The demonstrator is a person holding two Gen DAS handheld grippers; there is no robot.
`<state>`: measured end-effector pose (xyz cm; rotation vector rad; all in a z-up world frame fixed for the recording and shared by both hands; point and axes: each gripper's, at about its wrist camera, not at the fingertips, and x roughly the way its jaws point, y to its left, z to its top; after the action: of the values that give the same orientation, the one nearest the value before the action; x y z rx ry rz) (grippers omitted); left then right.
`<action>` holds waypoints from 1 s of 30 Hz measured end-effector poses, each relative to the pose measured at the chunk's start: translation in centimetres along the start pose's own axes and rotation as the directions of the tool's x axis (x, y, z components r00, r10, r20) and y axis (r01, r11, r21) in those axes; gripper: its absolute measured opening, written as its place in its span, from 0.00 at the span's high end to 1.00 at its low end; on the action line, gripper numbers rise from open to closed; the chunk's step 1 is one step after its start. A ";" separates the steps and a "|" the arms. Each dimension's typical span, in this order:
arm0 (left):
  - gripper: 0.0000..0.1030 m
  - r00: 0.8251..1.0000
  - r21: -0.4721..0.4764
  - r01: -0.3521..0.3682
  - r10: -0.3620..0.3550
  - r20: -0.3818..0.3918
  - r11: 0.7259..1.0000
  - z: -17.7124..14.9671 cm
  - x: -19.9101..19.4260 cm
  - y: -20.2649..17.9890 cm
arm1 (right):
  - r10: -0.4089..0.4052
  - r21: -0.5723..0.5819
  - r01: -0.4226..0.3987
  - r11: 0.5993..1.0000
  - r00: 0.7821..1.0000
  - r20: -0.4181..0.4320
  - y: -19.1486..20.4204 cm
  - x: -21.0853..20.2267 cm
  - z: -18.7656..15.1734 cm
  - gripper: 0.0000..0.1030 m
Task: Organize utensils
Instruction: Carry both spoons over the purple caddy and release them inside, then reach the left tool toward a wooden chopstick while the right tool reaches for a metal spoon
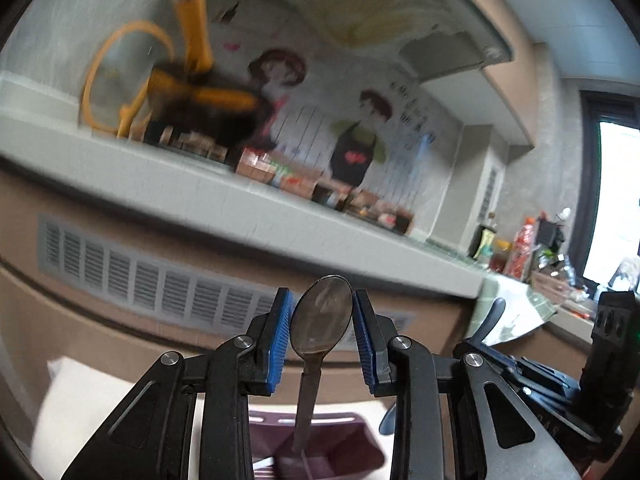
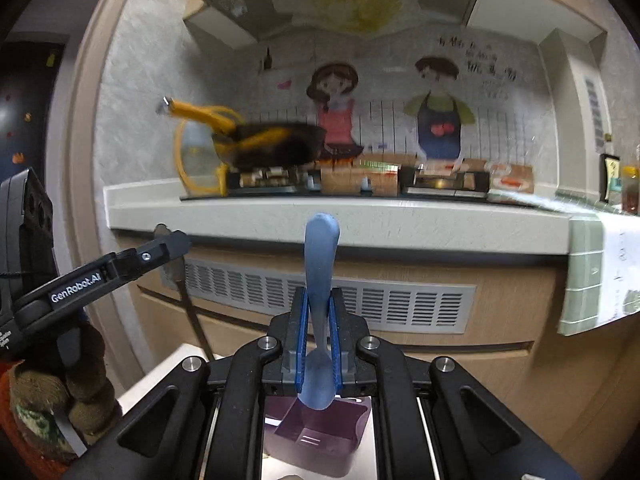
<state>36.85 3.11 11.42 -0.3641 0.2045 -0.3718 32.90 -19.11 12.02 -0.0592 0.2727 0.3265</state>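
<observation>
My left gripper (image 1: 320,295) is shut on the bowl of a metal spoon (image 1: 322,316), pinched between its blue pads. The spoon's handle hangs down toward a purple utensil holder (image 1: 340,452) below. My right gripper (image 2: 319,294) is shut on a blue spoon (image 2: 320,264), whose handle stands up and whose bowl points down over the same purple holder (image 2: 320,440). In the right wrist view the left gripper (image 2: 168,242) shows at the left edge with the metal spoon (image 2: 192,312) dangling from it. The blue spoon (image 1: 494,316) also shows at the right of the left wrist view.
A grey counter edge (image 2: 360,220) runs ahead, with a slatted vent (image 2: 328,296) in the panel under it. A dark pan with yellow handles (image 2: 276,140) and boxes stand on the counter, and bottles (image 1: 520,248) at its right end. A gloved hand (image 2: 80,392) grips the left tool.
</observation>
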 end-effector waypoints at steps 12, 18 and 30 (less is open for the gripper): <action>0.66 0.979 -0.143 -0.018 -0.012 -0.203 0.990 -5.8 3.6 5.3 | 0.051 0.064 -0.035 0.997 0.961 -0.272 -2.7 8.1 -7.7 0.87; 0.65 0.956 -0.048 -0.166 0.149 -0.254 0.985 -6.5 -2.3 7.4 | -0.094 -0.059 0.085 0.995 0.982 -0.166 -0.9 3.8 -6.4 0.74; 0.65 0.691 0.064 -0.018 0.058 -0.720 0.998 -20.4 -6.9 8.3 | 0.075 -0.123 -0.165 0.979 0.842 -0.534 4.7 1.7 -16.5 0.73</action>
<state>27.88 6.73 -9.57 -0.1396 0.9867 -0.4670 28.68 -15.83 -4.40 -0.2998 0.8015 0.4559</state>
